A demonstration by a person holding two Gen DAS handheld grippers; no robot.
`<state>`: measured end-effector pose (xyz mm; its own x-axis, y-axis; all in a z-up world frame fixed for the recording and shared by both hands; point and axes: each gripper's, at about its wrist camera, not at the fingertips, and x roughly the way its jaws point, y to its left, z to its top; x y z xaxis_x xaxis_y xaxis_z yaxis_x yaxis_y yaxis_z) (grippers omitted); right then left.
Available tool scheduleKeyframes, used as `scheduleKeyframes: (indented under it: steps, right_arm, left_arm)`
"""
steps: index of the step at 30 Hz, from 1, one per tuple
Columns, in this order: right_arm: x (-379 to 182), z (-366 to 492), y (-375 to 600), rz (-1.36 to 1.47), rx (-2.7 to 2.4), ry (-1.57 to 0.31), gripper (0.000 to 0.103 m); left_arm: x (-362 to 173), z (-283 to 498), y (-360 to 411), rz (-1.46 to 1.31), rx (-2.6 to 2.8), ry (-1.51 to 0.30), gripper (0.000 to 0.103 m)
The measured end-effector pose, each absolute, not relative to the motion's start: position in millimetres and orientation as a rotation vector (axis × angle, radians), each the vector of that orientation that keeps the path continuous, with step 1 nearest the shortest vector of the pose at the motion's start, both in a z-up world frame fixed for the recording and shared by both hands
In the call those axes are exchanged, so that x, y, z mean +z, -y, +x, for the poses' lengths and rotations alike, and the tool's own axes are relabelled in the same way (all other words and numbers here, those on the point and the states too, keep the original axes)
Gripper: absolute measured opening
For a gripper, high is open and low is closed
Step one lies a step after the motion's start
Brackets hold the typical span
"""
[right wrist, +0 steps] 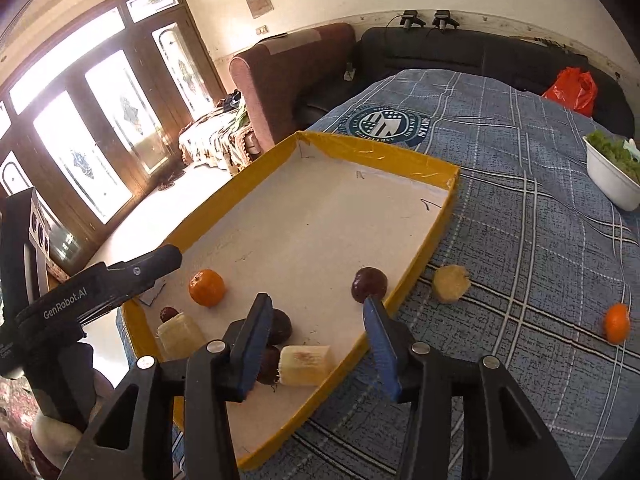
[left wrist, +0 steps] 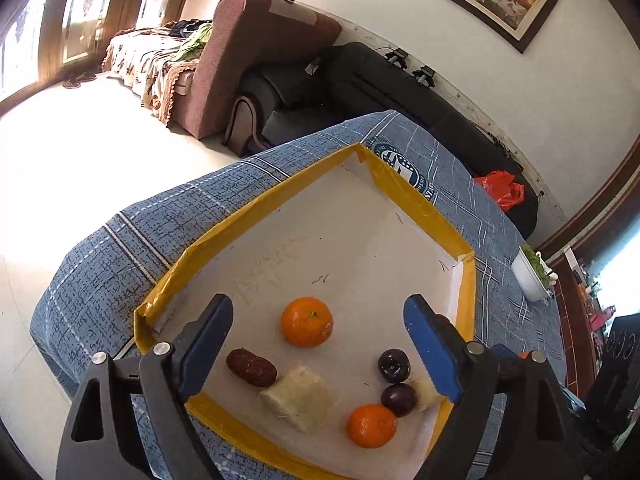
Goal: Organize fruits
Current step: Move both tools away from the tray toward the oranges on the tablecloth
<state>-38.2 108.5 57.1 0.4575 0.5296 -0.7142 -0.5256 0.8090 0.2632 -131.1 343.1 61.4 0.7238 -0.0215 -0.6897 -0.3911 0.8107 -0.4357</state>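
A yellow-rimmed white tray [left wrist: 256, 216] [right wrist: 424, 236] lies on the blue cloth. In the left wrist view it holds two oranges [left wrist: 307, 322], a red date [left wrist: 251, 367], two dark plums [left wrist: 394, 365] and pale sugarcane pieces [left wrist: 298, 396]. My left gripper [left wrist: 318, 332] is open and empty above this fruit. My right gripper [right wrist: 316, 320] is open and empty over the tray's near right corner, above a cane piece [right wrist: 305, 365] and a plum [right wrist: 369, 283]. Outside the tray lie a cane piece [right wrist: 451, 283] and an orange [right wrist: 616, 323].
A white bowl of greens [right wrist: 612, 176] stands at the table's right. An orange plastic bag [right wrist: 572, 90] lies on the black sofa [right wrist: 460, 52] behind. A brown armchair [left wrist: 248, 60] stands beyond the table's far edge.
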Motion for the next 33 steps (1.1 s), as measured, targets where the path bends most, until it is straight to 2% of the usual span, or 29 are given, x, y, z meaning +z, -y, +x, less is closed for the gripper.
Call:
scheduleKeyframes:
  steps: [10, 17, 23, 33]
  right_arm:
    - [56.0, -37.0, 16.8, 0.124, 0.457, -0.856, 0.059]
    - [36.9, -52.4, 155.0, 0.241, 0.221, -0.863, 0.058]
    - [41.8, -79.2, 254.6, 0.318, 0.042, -0.806, 0.059]
    - [26.9, -78.6, 287.1, 0.405, -0.030, -0.807, 0.062]
  left_arm:
    - [89.2, -129.9, -268.3, -0.468, 0.041, -0.767, 0.088]
    - [79.8, -114.4, -206.8, -0.357, -0.071, -0.852, 0.088]
    - [68.1, -102.1, -153.9, -0.294, -0.162, -0.915, 0.087]
    - [56.6, -90.1, -84.2, -0.158, -0.253, -0.979, 0.087]
